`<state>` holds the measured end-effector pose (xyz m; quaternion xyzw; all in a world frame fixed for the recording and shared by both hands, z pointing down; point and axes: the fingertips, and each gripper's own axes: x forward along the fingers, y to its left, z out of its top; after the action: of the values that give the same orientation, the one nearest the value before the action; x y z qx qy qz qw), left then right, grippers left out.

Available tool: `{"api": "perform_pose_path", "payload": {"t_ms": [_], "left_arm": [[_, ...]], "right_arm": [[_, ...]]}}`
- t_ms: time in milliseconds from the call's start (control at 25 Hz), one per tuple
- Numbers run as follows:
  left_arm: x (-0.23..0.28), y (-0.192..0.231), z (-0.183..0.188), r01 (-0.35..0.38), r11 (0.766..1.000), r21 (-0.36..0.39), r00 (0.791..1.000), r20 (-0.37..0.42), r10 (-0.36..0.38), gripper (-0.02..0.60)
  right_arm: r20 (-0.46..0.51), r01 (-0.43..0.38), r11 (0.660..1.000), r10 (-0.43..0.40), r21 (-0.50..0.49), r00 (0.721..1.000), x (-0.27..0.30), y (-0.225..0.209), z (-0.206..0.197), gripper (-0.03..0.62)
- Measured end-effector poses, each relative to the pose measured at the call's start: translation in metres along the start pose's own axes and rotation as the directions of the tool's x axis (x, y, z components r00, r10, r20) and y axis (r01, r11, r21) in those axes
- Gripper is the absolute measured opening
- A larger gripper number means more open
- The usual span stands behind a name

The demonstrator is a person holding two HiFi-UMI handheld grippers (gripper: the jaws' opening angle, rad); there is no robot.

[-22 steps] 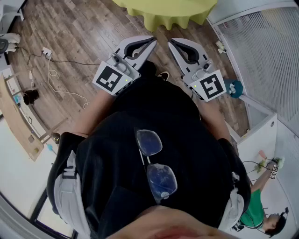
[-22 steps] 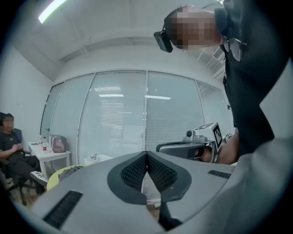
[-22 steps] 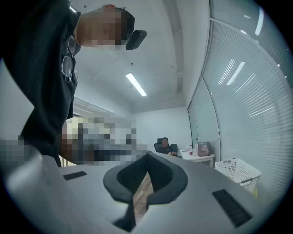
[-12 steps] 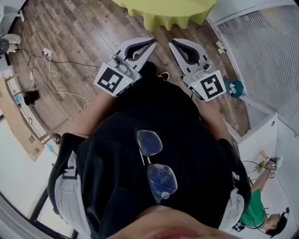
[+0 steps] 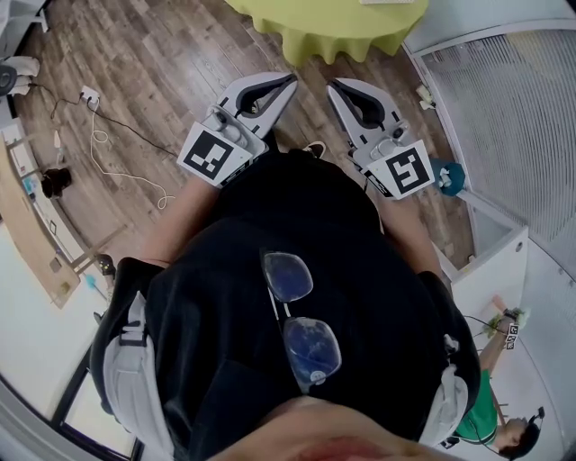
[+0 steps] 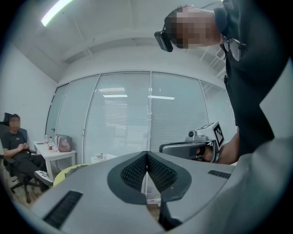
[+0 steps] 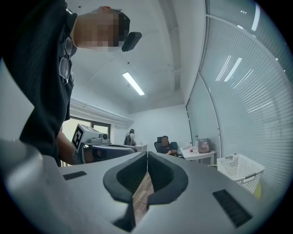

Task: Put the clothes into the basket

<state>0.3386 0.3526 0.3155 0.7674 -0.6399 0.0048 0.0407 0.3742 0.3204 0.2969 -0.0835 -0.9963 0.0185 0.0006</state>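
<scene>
Nearest, at our waist: left gripper (image 5: 288, 81), jaws pressed together with nothing between the pads. Just beside it is the right gripper (image 5: 331, 86), likewise closed and empty. Both are held level above the wooden floor (image 5: 153, 63). Next out: table (image 5: 328, 27) under a yellow-green cloth, straight ahead of both tips. We see no clothes on the part of it that shows, nor anywhere else in view, so we cannot place them. Farther: white latticed basket (image 7: 240, 170), open top upward, close by the blind-covered glass wall (image 7: 247, 82). It lies ahead and to the right of the right gripper's jaw line. In the left gripper view it shows smaller, left of the jaw line, past the table. We judge the right gripper to be the nearer one to it.
</scene>
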Motion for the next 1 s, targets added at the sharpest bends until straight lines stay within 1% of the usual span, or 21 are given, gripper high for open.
{"api": "perform_pose_path", "payload": {"t_ms": [200, 320, 520, 1000], "left_arm": [[0.002, 0.034, 0.008, -0.006, 1.000, -0.012, 0.999, 0.036, 0.006, 0.003], [-0.002, 0.059, 0.009, 0.004, 1.000, -0.003, 1.000, 0.024, -0.004, 0.003], [-0.010, 0.107, 0.011, 0.017, 1.000, -0.001, 1.000, 0.026, -0.017, 0.003], [-0.033, 0.227, 0.008, 0.065, 0.998, -0.018, 0.997, 0.034, -0.064, 0.003]], "right_arm": [[-0.033, 0.012, 1.000, -0.012, 0.020, 0.999, 0.032, -0.012, -0.010, 0.026], [-0.047, 0.004, 1.000, -0.003, 0.026, 0.999, 0.060, -0.011, -0.013, 0.026], [-0.056, -0.012, 1.000, 0.013, 0.026, 0.998, 0.114, -0.014, -0.014, 0.026], [-0.095, 0.023, 0.999, -0.021, 0.022, 0.995, 0.238, -0.033, -0.019, 0.026]]}}
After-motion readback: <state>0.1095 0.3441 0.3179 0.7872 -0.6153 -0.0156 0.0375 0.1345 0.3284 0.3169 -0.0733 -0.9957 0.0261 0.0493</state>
